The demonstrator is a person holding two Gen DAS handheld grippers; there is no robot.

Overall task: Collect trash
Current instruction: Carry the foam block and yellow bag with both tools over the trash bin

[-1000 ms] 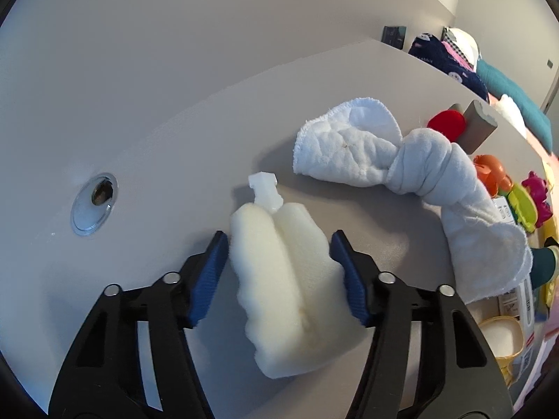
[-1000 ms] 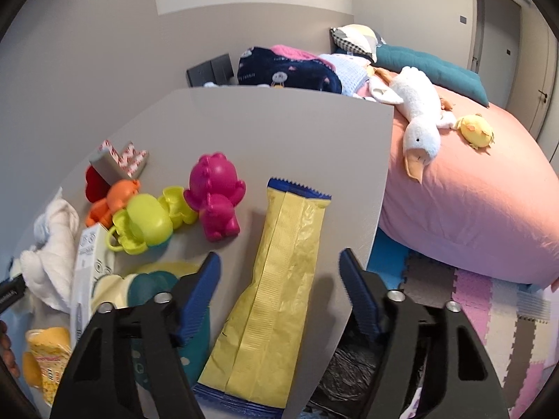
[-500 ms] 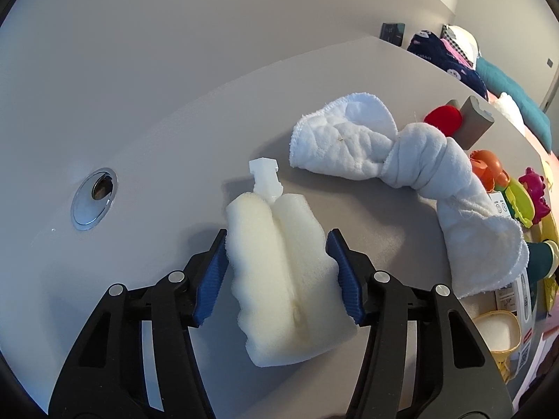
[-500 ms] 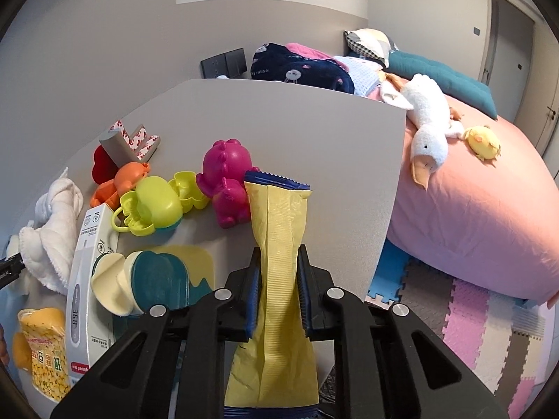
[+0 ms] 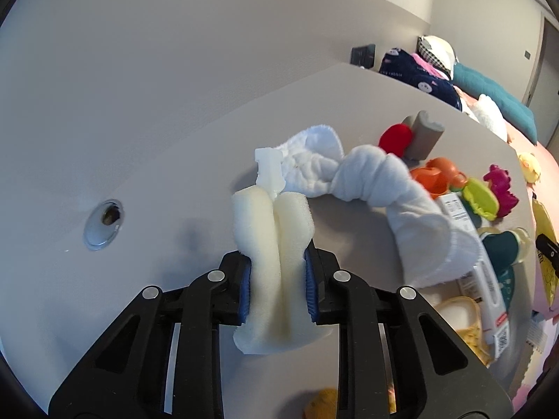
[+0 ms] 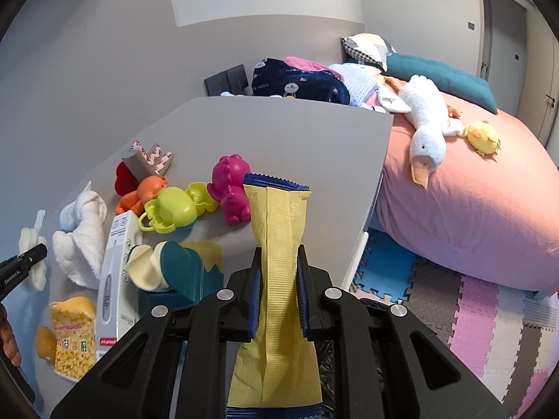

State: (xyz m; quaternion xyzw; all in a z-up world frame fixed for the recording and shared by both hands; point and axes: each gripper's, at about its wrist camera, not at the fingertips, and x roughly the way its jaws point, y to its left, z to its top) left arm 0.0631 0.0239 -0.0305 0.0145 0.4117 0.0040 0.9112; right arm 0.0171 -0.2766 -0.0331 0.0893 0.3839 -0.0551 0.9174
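Observation:
My left gripper (image 5: 277,284) is shut on a white foam piece (image 5: 272,244), squeezed into a fold and lifted off the grey table (image 5: 174,174); a small white plastic bit (image 5: 268,169) sticks out of its far end. My right gripper (image 6: 277,300) is shut on a yellow snack wrapper (image 6: 277,237) with blue ends, held upright above the table's front edge. The left gripper and its foam (image 6: 29,244) also show at the far left of the right wrist view.
A knotted white cloth (image 5: 377,181) lies right of the foam. Toys crowd the table: red heart (image 6: 122,179), orange crab (image 6: 148,188), green clip (image 6: 171,209), magenta figure (image 6: 232,181), teal and cream box (image 6: 174,272), white carton (image 6: 115,265), yellow snack bag (image 6: 71,335). Pink bed (image 6: 471,192) at right.
The left gripper closed on the foam and lifted it off the table. The right gripper closed on the yellow wrapper and raised it upright.

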